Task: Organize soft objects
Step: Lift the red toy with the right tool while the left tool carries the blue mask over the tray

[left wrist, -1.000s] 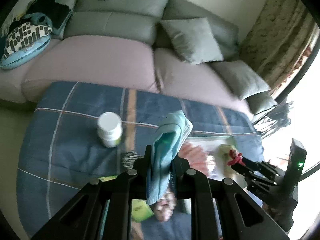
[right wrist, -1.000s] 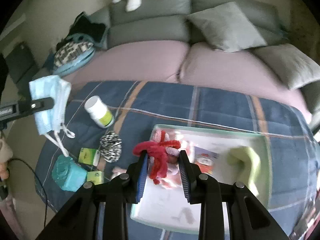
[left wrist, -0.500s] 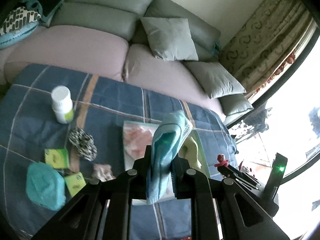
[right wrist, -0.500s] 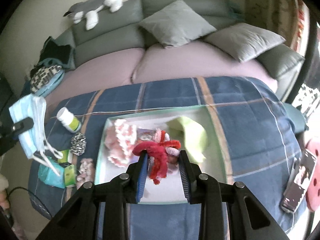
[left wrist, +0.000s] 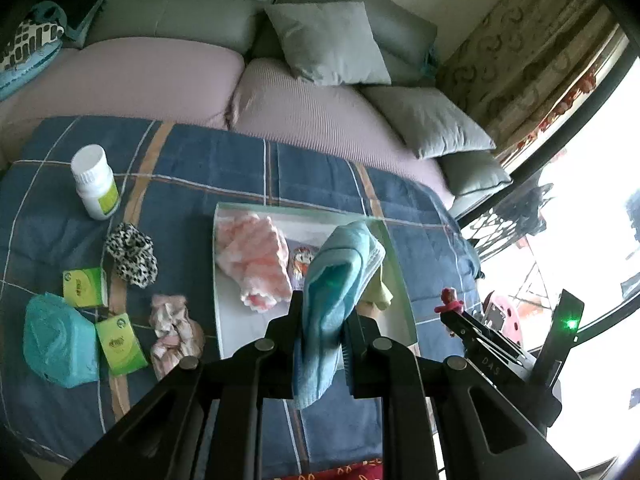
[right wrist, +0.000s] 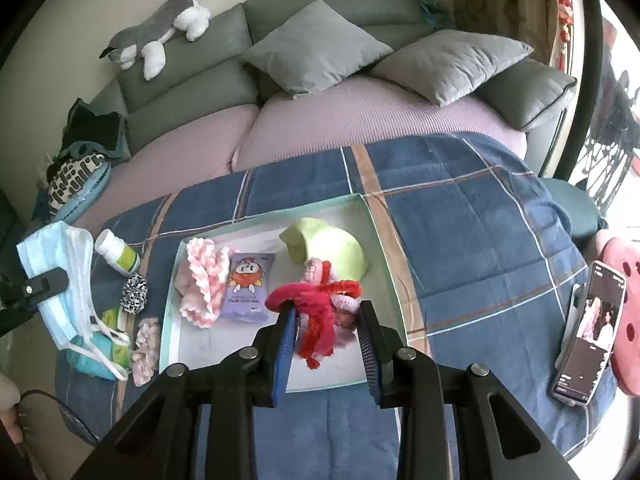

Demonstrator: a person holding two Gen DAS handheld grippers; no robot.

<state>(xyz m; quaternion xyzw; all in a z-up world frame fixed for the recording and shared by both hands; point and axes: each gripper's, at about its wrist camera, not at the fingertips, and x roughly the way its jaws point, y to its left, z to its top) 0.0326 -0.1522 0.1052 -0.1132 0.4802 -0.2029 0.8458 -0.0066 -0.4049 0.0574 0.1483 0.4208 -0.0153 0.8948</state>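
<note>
My left gripper [left wrist: 322, 312] is shut on a light blue face mask [left wrist: 336, 280], held above the near edge of the white tray [left wrist: 228, 320]. The mask also shows at the left of the right wrist view [right wrist: 56, 280]. My right gripper [right wrist: 326, 312] has its jaws apart, with a red and pink doll-like scrunchie [right wrist: 316, 308] hanging between them against the left finger, above the tray [right wrist: 172, 344]. In the tray lie a pink knitted piece [right wrist: 202, 280], a purple snack packet [right wrist: 248, 286] and a yellow-green cloth [right wrist: 332, 250].
On the blue plaid blanket [left wrist: 192, 168] left of the tray lie a white bottle [left wrist: 96, 184], a leopard scrunchie [left wrist: 132, 254], a pink scrunchie [left wrist: 172, 328], two green boxes [left wrist: 84, 286] and a teal pack [left wrist: 56, 340]. A phone [right wrist: 588, 332] lies at the right. A sofa with cushions stands behind.
Both grippers have drawn back and risen from the tray. The right gripper's jaws have spread wider, and the red scrunchie now hangs loosely between them.
</note>
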